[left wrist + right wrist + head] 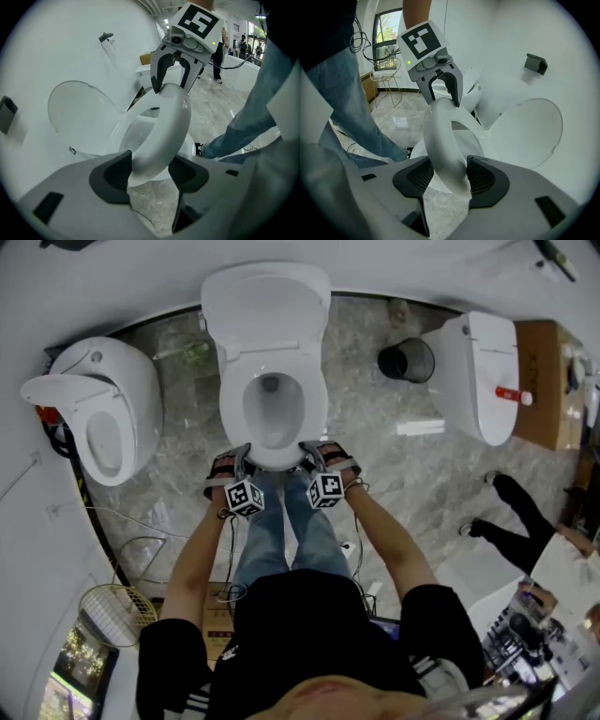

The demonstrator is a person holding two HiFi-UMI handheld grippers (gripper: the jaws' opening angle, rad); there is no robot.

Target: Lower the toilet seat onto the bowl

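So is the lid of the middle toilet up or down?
Up. The lid stands raised behind the bowl, and the head view looks straight down into the bowl's uncovered inside.

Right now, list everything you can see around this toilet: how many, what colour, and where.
centre white ceramic toilet: one, white, straight ahead of the person
side white toilets: two, white, one at left, one at right
white plastic seat ring: one, white, over the centre bowl
white oval lid: one, white, raised behind the bowl
black round bin: one, black, on the floor between the centre and right toilets
pale wire basket: one, on the floor at lower left
brown box: one, far right
bystander: one, dark trousers, at right
left gripper, right gripper: one each, grey with black pads, closed on the seat ring's front edge
blue-jeaned legs: two, below the grippers
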